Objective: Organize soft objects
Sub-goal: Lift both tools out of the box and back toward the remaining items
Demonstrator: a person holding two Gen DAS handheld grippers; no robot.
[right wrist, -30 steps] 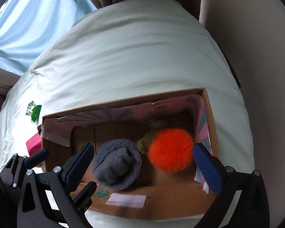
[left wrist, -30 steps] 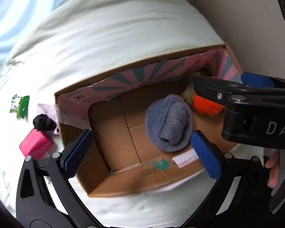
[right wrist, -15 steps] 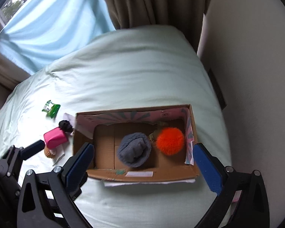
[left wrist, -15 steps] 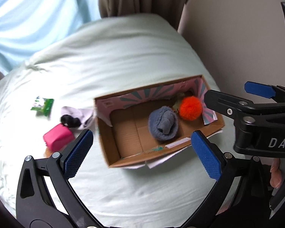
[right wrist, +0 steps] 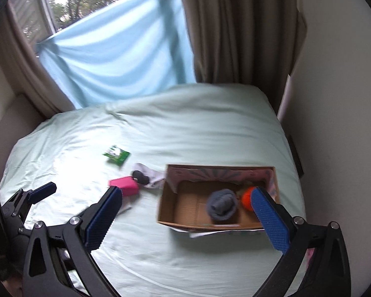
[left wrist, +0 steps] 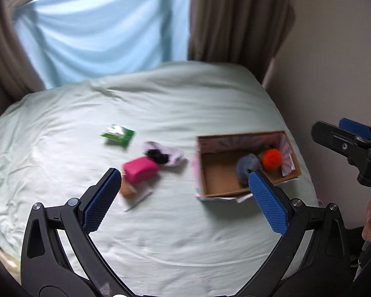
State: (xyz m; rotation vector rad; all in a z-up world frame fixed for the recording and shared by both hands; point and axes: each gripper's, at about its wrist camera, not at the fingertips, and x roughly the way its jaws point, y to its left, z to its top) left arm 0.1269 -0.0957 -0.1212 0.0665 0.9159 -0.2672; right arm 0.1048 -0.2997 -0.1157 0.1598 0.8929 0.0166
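A cardboard box point(left wrist: 294, 157) point(right wrist: 165, 205) sits on the bed at the right. Inside it lie a grey knitted roll point(left wrist: 246, 164) point(right wrist: 221, 204) and an orange pompom point(left wrist: 272, 159) point(right wrist: 246, 199). Left of the box lie a pink pouch point(left wrist: 139, 169) point(right wrist: 126, 184), a black fuzzy item point(left wrist: 157, 156) point(right wrist: 140, 176) on a white cloth point(left wrist: 175, 157) point(right wrist: 153, 177), a tan object point(left wrist: 128, 190) and a green packet point(left wrist: 117, 135) point(right wrist: 116, 154). My left gripper point(left wrist: 185, 198) and my right gripper point(right wrist: 185, 219) are both open and empty, high above the bed.
The pale green bedsheet point(left wrist: 160, 104) point(right wrist: 185, 123) covers the bed. A blue cloth point(right wrist: 116, 61) and brown curtain point(right wrist: 235, 29) hang behind it. A wall point(right wrist: 334, 99) runs along the bed's right side, close to the box.
Both grippers have pulled up and back from the box, so the whole bed now shows. The left view has swung left toward the loose items.
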